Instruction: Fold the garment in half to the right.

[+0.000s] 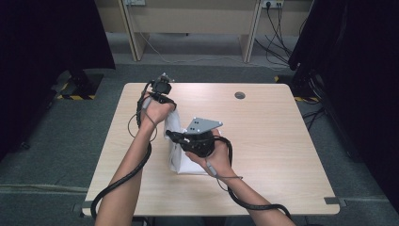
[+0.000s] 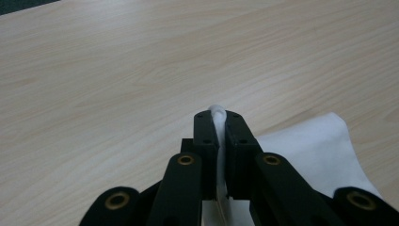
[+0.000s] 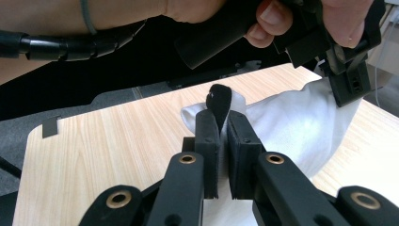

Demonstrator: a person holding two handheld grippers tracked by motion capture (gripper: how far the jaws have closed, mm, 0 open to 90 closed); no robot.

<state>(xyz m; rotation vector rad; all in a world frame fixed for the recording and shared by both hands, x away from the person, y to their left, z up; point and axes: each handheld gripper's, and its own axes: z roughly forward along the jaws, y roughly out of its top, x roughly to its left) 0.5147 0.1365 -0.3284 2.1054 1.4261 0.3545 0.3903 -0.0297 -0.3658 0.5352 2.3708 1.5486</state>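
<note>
Above the table [image 1: 263, 141], your left gripper [image 2: 219, 123] and right gripper [image 3: 221, 123] each pinch the white cloth [image 1: 175, 126] shut, lifted, with folding apparently unfinished.

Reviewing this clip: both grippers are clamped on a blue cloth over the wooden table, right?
Not quite: the cloth is white, as the right gripper view shows. Both the left gripper and right gripper are clamped on it over the wooden table.

plain white cloth [image 1: 178, 141], light wood-grain counter [image 1: 273, 141], black left tongs [image 2: 220, 123] with brass-coloured rivets, black right tongs [image 3: 221, 125] with a small black patch at the tips, grey three-cornered plate [image 1: 203, 125], grey carpet floor [image 1: 56, 141], black cables [image 1: 120, 181]
</note>
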